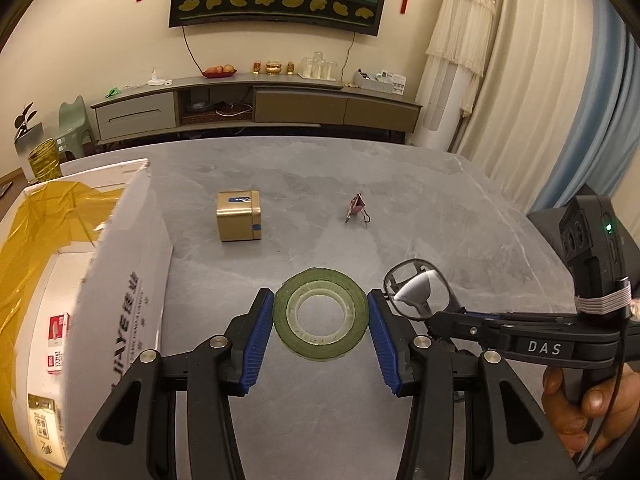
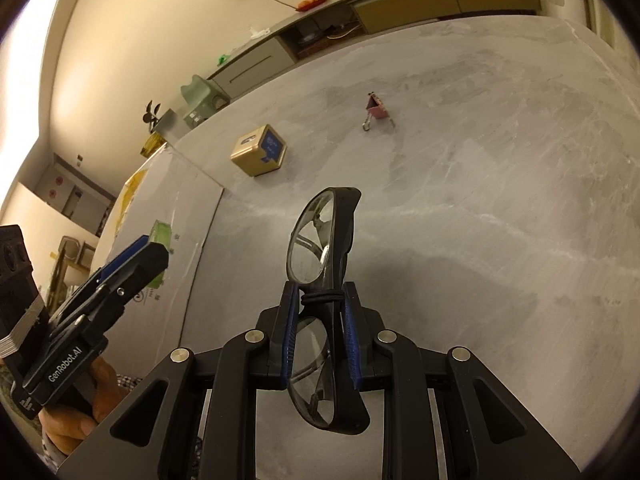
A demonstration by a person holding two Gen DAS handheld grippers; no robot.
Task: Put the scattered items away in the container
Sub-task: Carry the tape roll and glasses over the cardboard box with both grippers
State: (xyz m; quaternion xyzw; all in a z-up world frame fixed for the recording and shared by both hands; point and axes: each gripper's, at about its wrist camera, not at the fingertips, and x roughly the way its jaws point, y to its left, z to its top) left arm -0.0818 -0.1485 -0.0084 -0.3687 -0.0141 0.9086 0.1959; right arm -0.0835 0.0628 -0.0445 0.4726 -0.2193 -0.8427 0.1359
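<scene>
The left gripper is holding its blue pads on either side of a green tape roll, touching or all but touching its rim; whether the roll is lying on the grey table or already lifting is hard to say. The right gripper is clamping a pair of black-framed glasses at the bridge, with the frame standing upright between the pads.

Outward, a gold box and a pink binder clip are sitting further out on the table, well apart. The white cardboard box with a yellow liner is standing open just left of the left gripper.

Both hands appear to be mid-pickup. Next, each load likely needs carrying left over the box wall and releasing inside.
</scene>
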